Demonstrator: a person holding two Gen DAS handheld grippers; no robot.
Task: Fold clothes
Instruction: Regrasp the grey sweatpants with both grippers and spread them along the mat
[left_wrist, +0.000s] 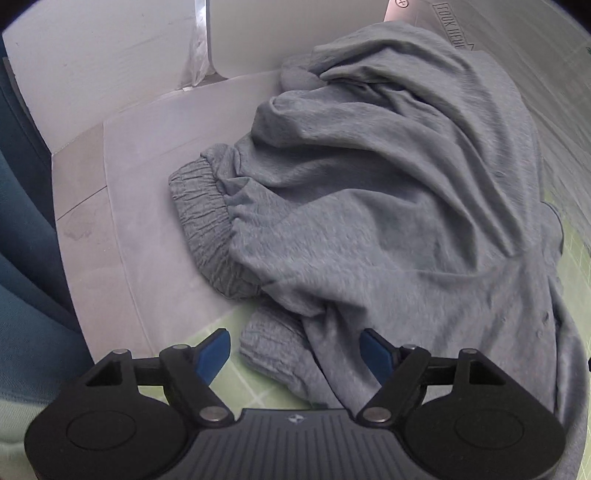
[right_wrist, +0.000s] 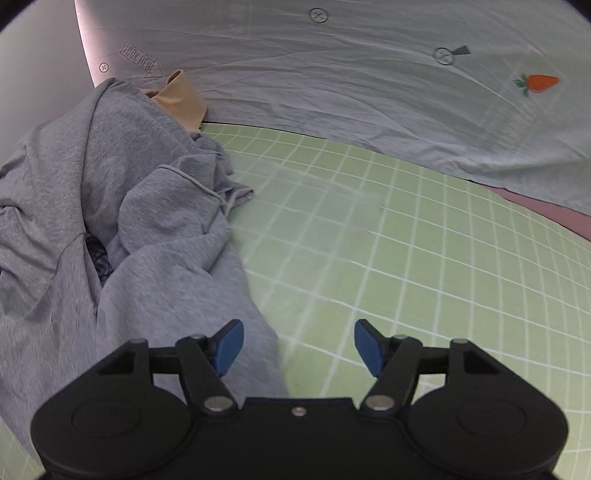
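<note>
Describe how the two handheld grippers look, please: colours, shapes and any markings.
The left gripper and the right gripper match: black bodies with round side discs, silver pivot pins, angled black link arms and blue finger pads. The left's ribbed centre plate bears a small emblem.

The left gripper (left_wrist: 295, 356) is being shown as a matte black body with two round housings flanking a ribbed grey centre plate, on which a small diamond-shaped emblem is being displayed. Black linkage bars are being pinned by silver round-headed rivets, and blue pads (left_wrist: 212, 356) are being carried at the finger ends. The right gripper (right_wrist: 297, 347) is being seen in the same build: black discs to either side, silver rivets, blue pads (right_wrist: 229, 347), but a plain black centre plate with one small silver screw.
</note>
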